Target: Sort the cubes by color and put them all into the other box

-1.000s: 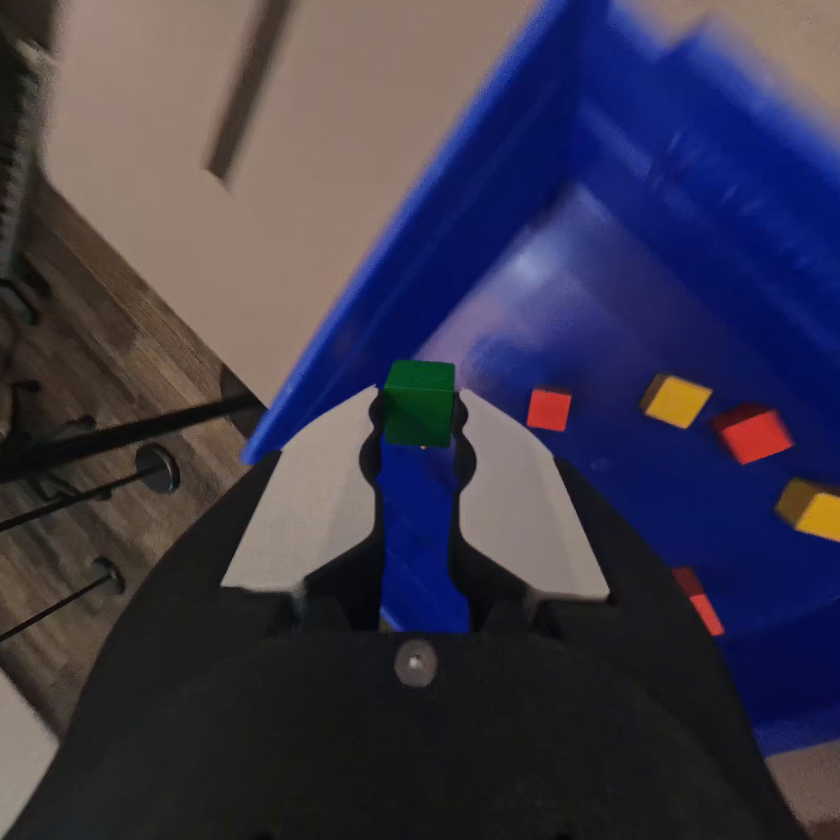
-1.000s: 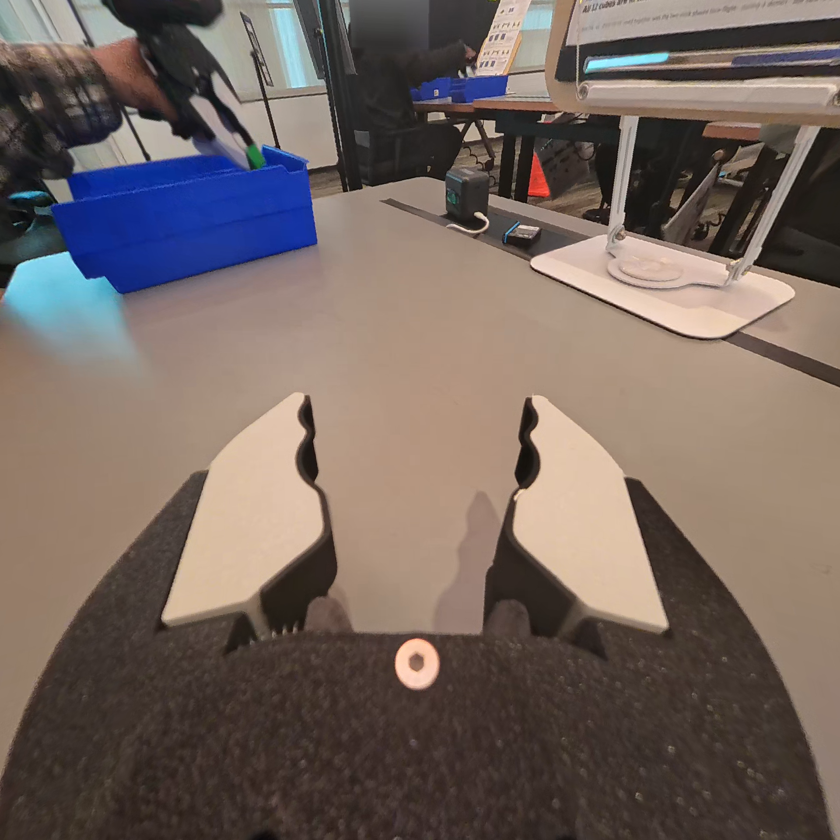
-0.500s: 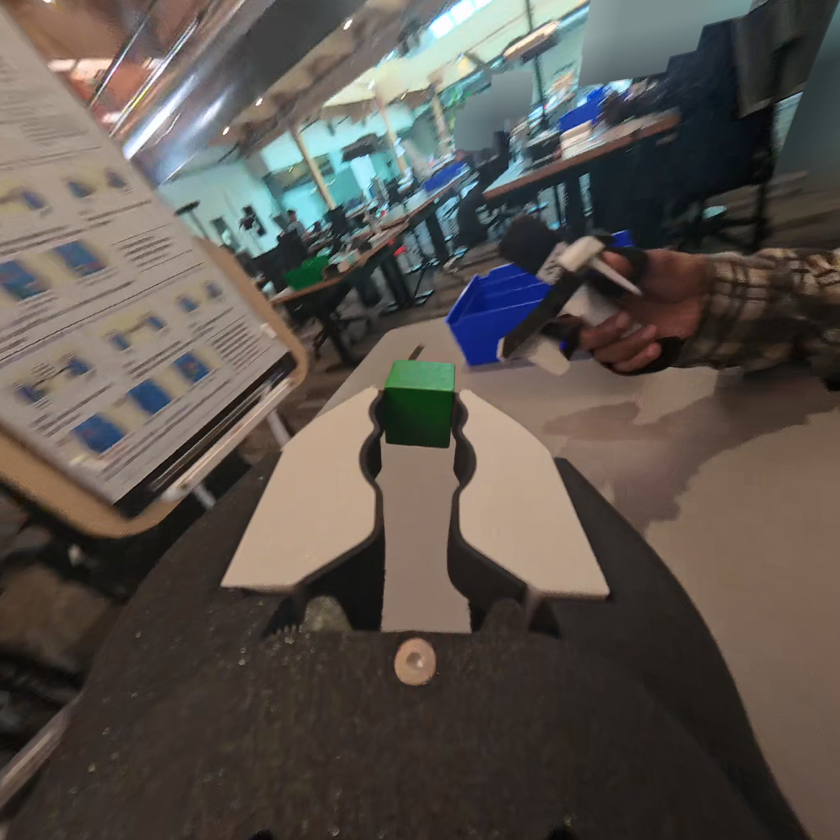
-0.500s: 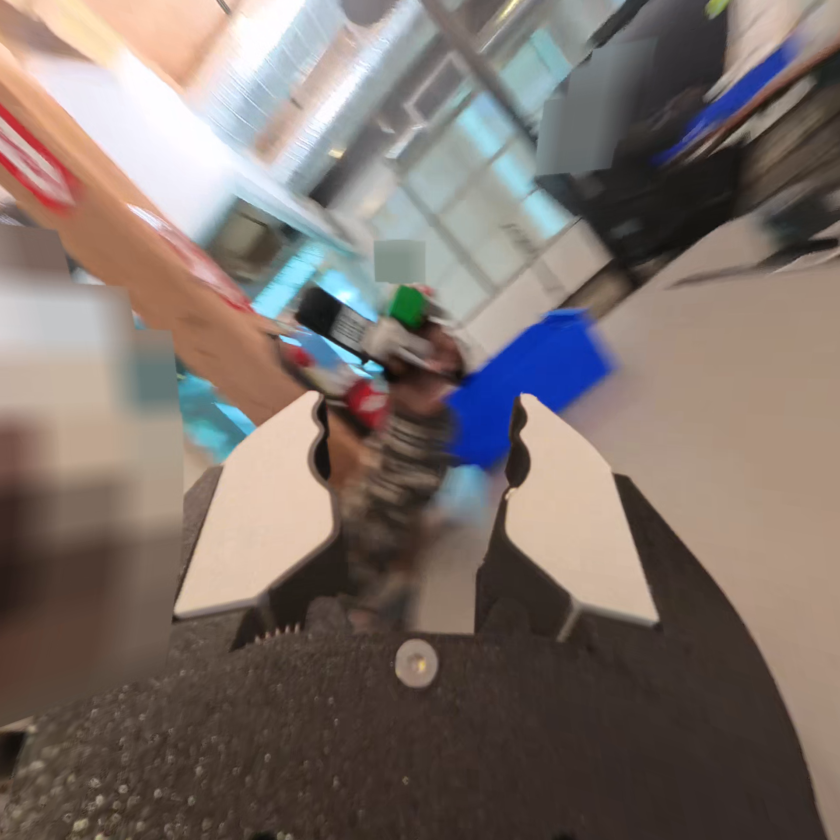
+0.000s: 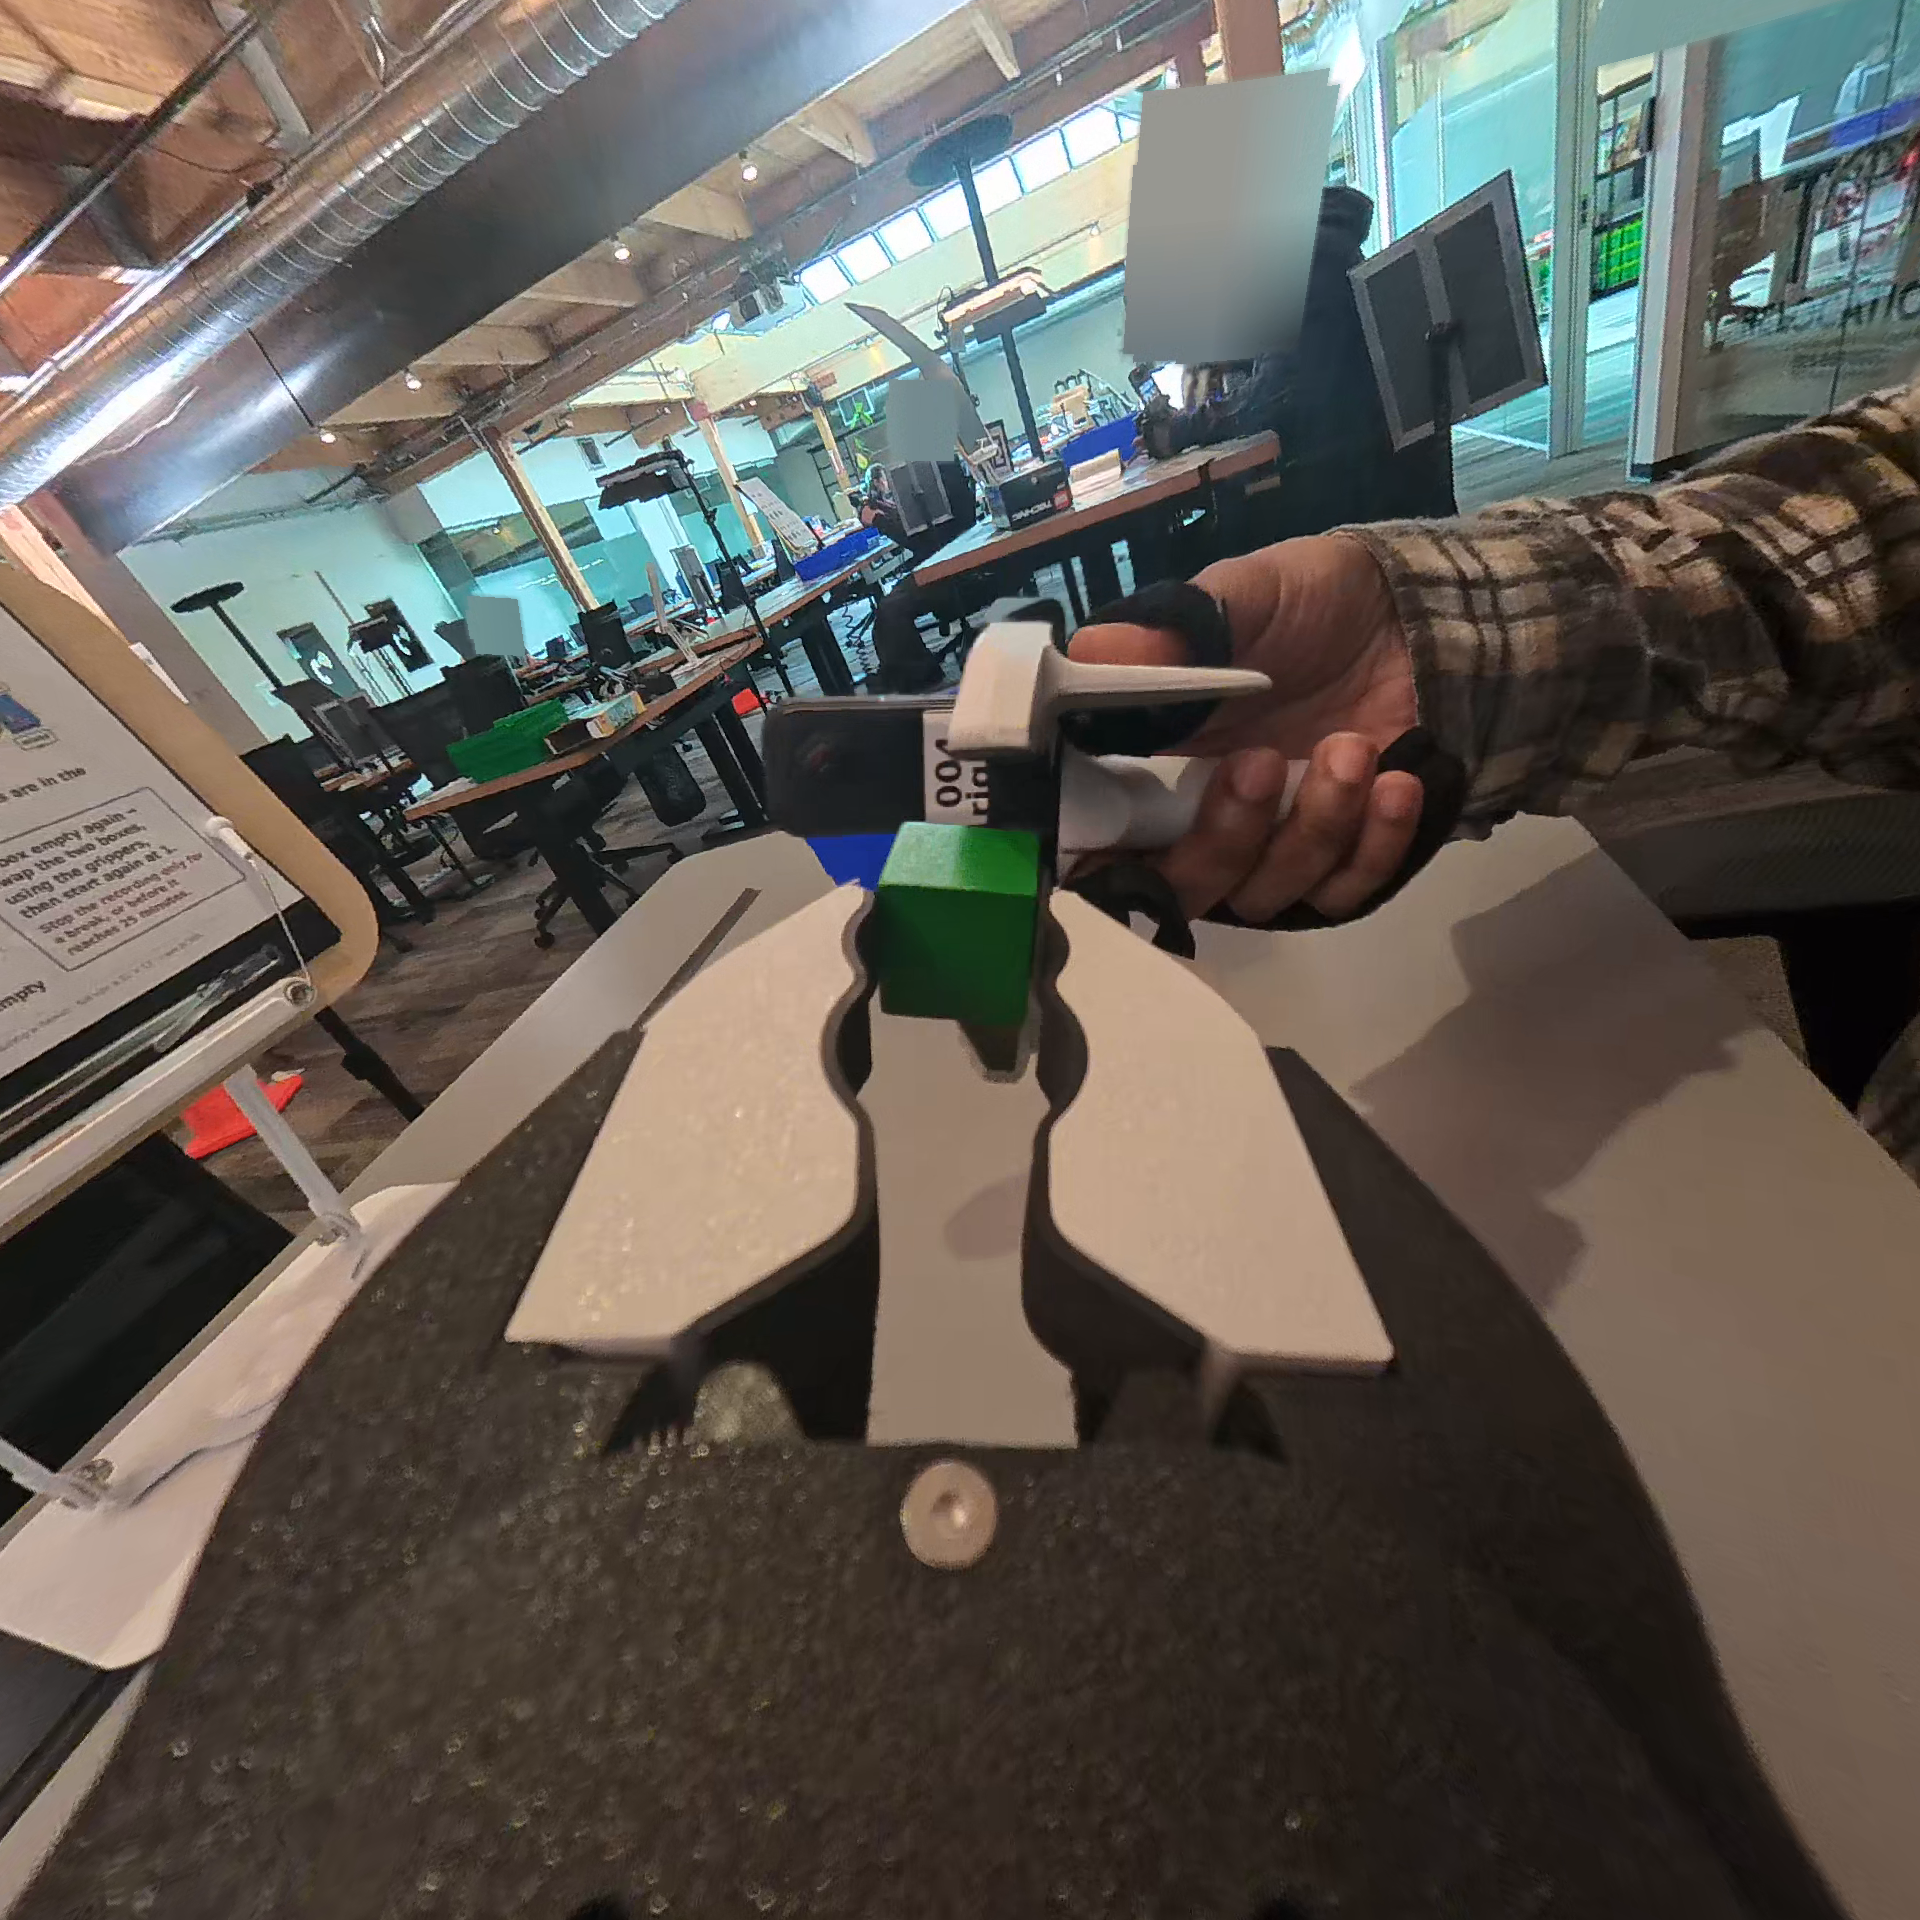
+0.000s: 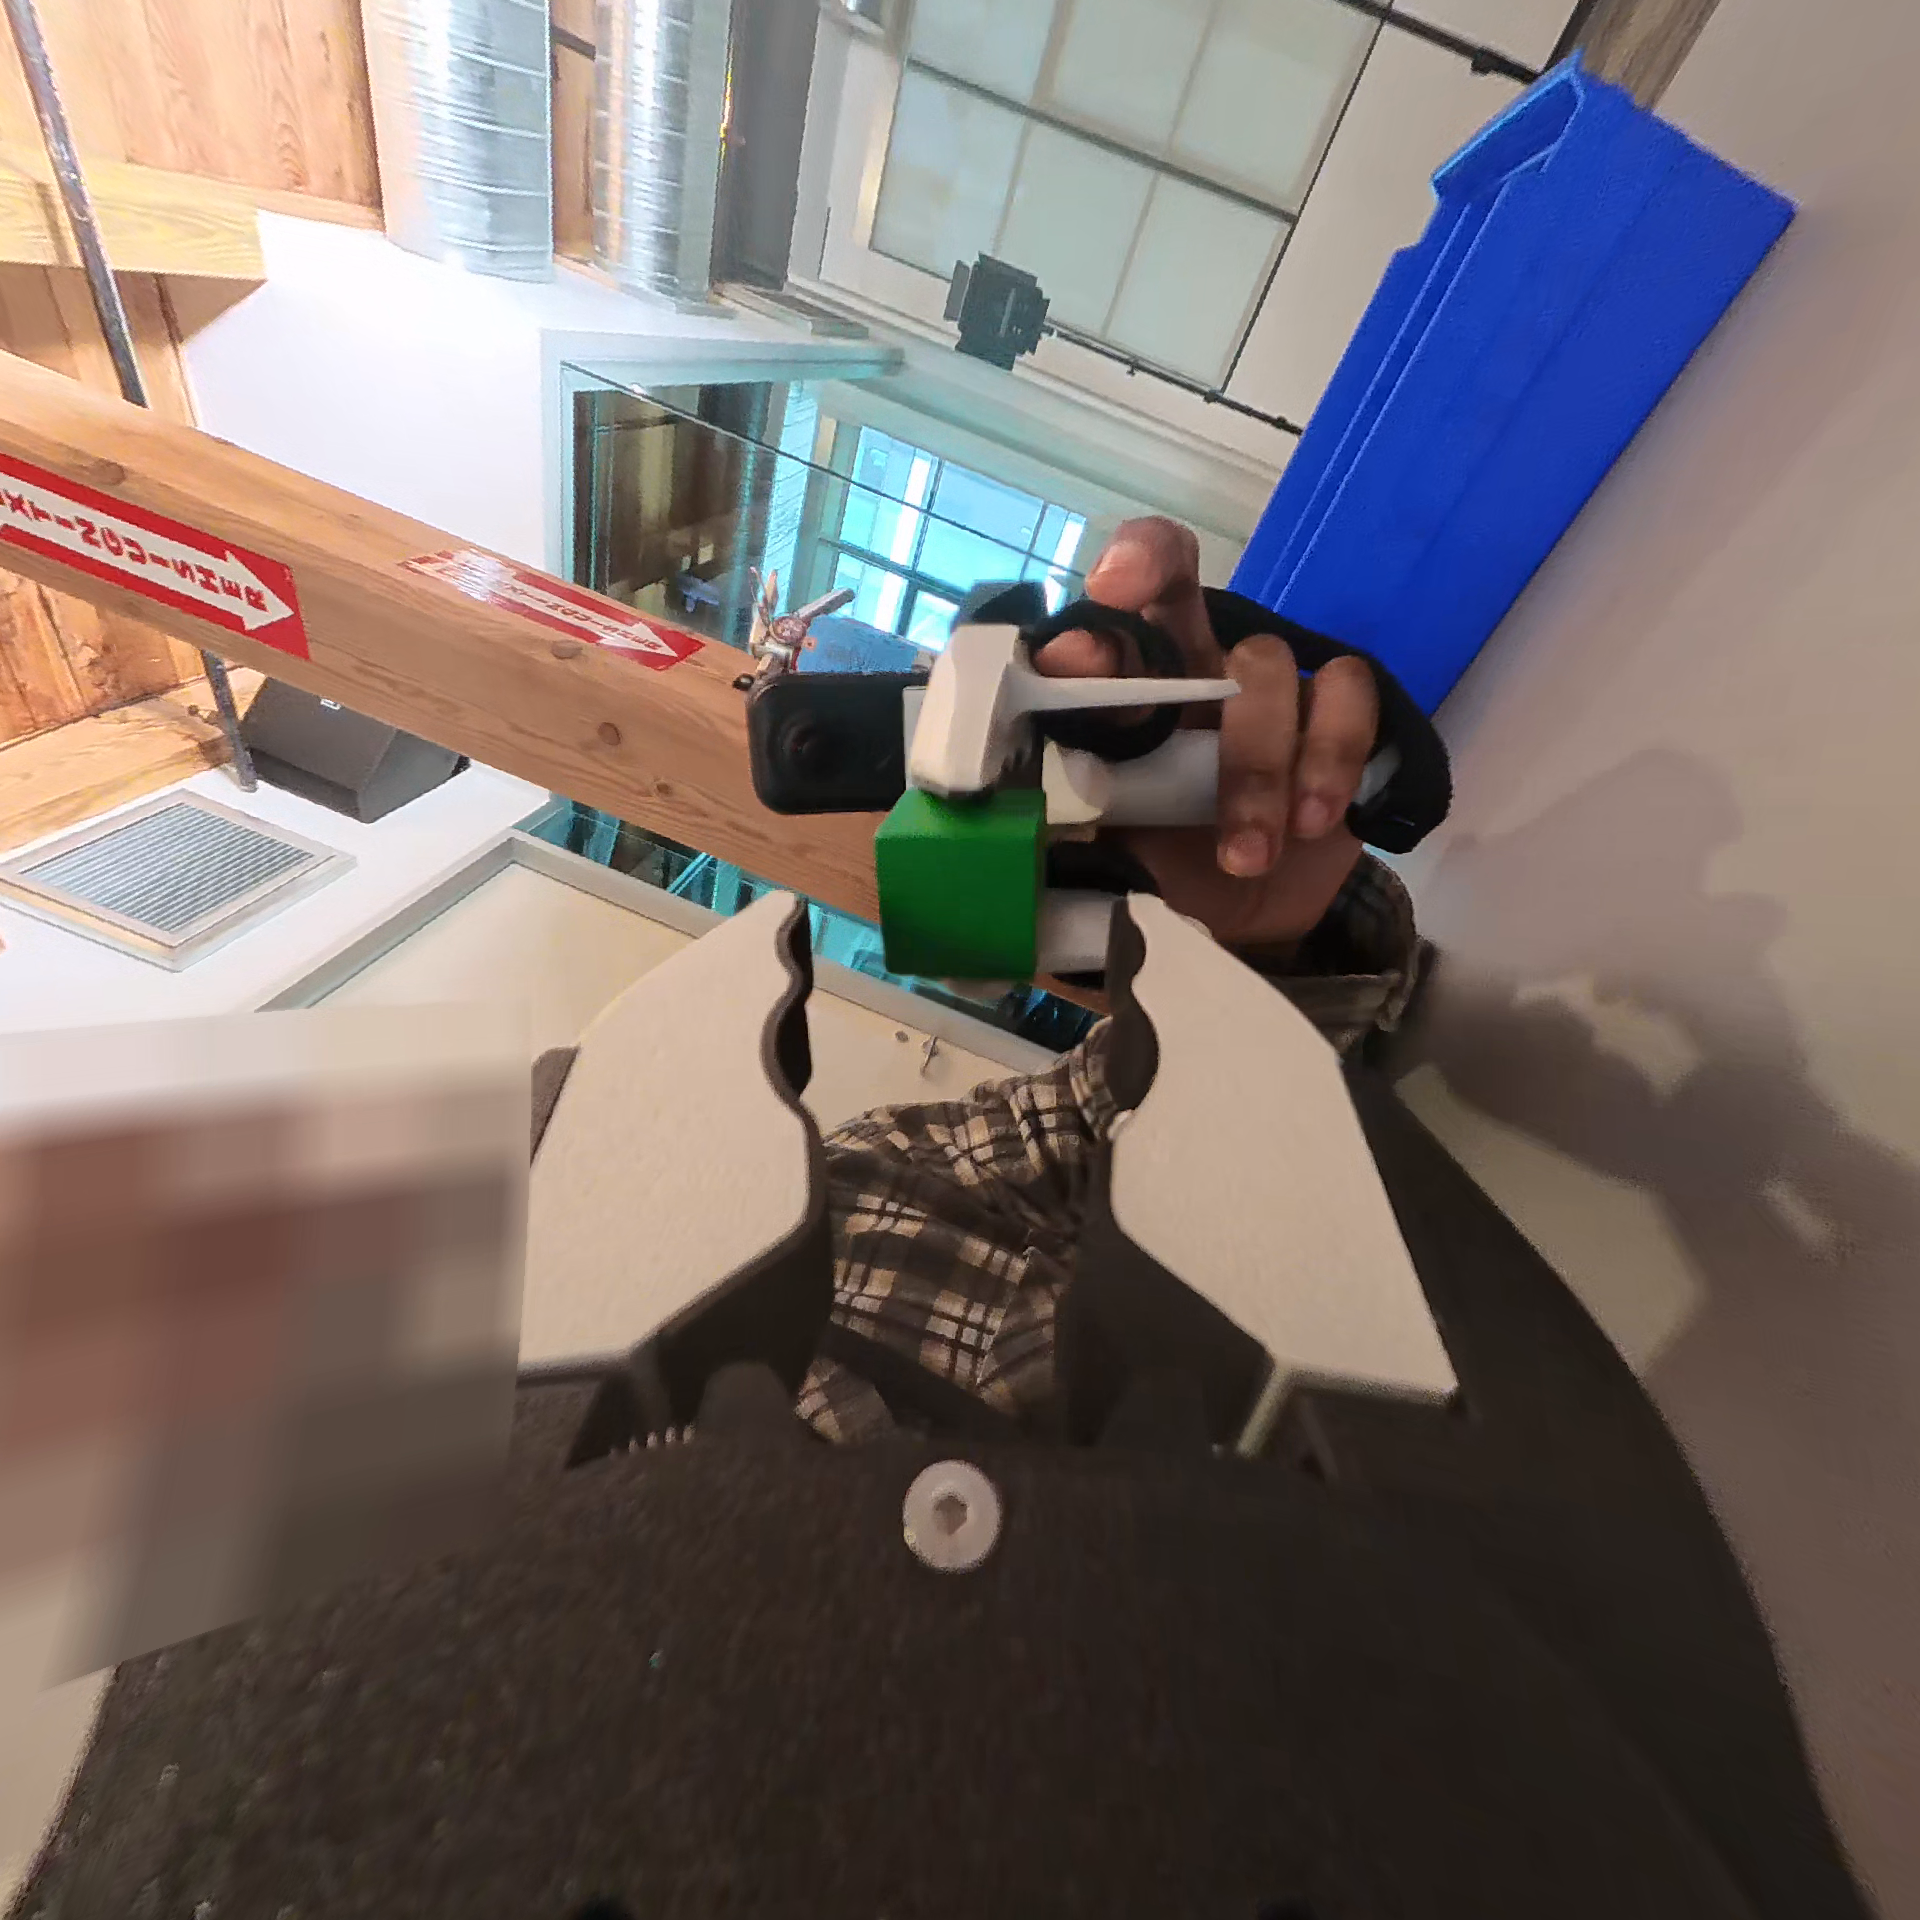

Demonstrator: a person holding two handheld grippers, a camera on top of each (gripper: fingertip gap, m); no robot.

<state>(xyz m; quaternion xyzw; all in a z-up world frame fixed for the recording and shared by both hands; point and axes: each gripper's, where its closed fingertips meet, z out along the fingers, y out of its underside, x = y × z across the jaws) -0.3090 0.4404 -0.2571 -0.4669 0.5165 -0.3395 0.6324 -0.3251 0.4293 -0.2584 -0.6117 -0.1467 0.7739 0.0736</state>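
My left gripper (image 5: 956, 930) is shut on a green cube (image 5: 951, 940) and holds it in the air above the grey table (image 5: 1558, 1195). My right gripper (image 6: 956, 920) is open, rolled on its side, and faces the left one tip to tip. The green cube (image 6: 956, 899) sits at the mouth of the right gripper's open jaws, with a gap on each side. The right gripper also shows in the left wrist view (image 5: 1023, 748), held by a hand in a plaid sleeve. A blue box (image 6: 1507, 395) stands on the table behind; its inside is hidden.
A paper sheet on a stand (image 5: 156, 883) with a white base (image 5: 187, 1475) stands at the table's left edge. A sliver of a blue box (image 5: 844, 862) shows behind the cube. Desks, chairs and people fill the room beyond.
My left gripper lifted the green cube out of a blue box of red and yellow cubes and swung round. My right gripper rose off the table, rolled sideways and closed in on the cube.
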